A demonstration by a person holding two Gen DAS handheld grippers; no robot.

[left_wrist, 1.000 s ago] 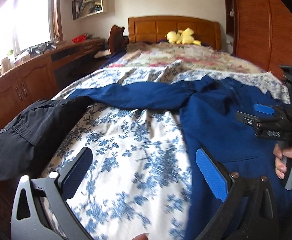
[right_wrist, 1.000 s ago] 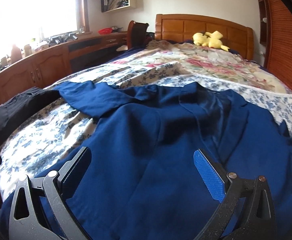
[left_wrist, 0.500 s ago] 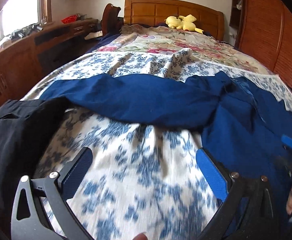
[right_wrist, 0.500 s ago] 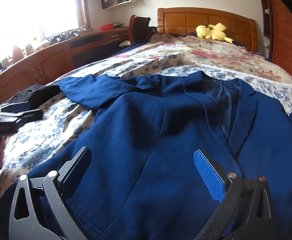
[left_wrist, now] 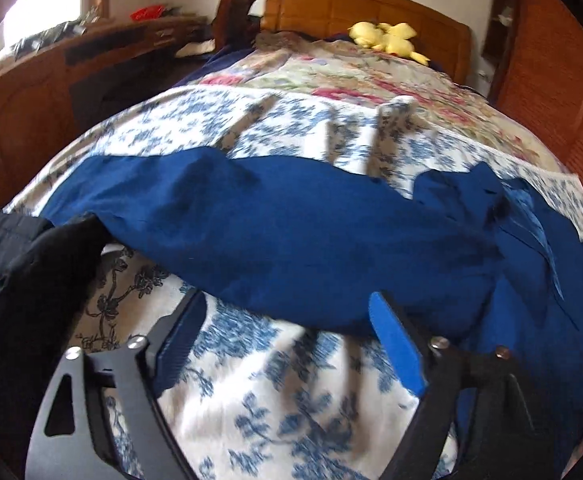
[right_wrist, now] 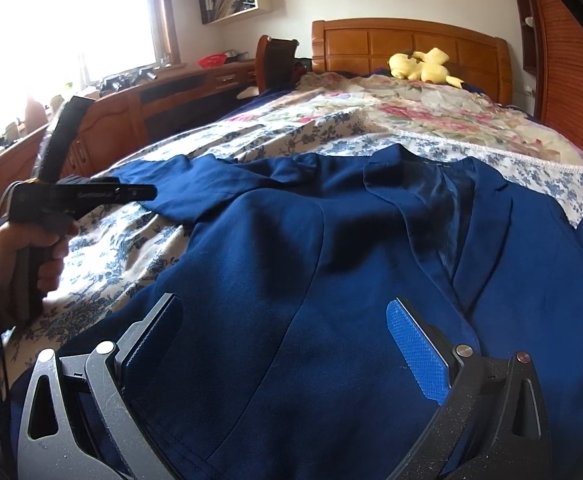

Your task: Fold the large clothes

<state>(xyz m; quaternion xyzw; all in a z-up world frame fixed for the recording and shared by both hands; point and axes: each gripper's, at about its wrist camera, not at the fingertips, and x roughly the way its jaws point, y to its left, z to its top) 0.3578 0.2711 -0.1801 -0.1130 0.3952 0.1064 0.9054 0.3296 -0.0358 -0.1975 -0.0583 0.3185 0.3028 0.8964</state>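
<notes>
— Where's the blue jacket (right_wrist: 331, 280)?
— Spread on the bed (right_wrist: 431, 120), over the blue-flowered sheet (left_wrist: 271, 392), collar toward the headboard. Body lying right under the right hand-held gripper (right_wrist: 287, 344).
— And the sleeve (left_wrist: 251, 232)?
— Stretched out sideways from the body, long axis across the bed, cuff end reaching the black garment (left_wrist: 15, 288) at the bed's edge.
— Nearer which side?
— Left, clearly. Left hand-held gripper (left_wrist: 291, 344) aimed down at the sleeve's near edge, just short of it, sleeve running crosswise to the fingers.
— Fingers of the left one?
— Apart but closing. Only sheet visible between them; cloth not yet pinched, as far as can be told.
— Right one?
— Spread wide, hovering over the jacket front, nothing clamped.
— So the coming move?
— Probably a pinch on the sleeve's near edge, then a swing across onto the jacket body. Worth noting: approach from the side of the long axis, so a grab mid-sleeve likely, not at the cuff.
— Risk?
— Catching the sheet along with the sleeve.
</notes>
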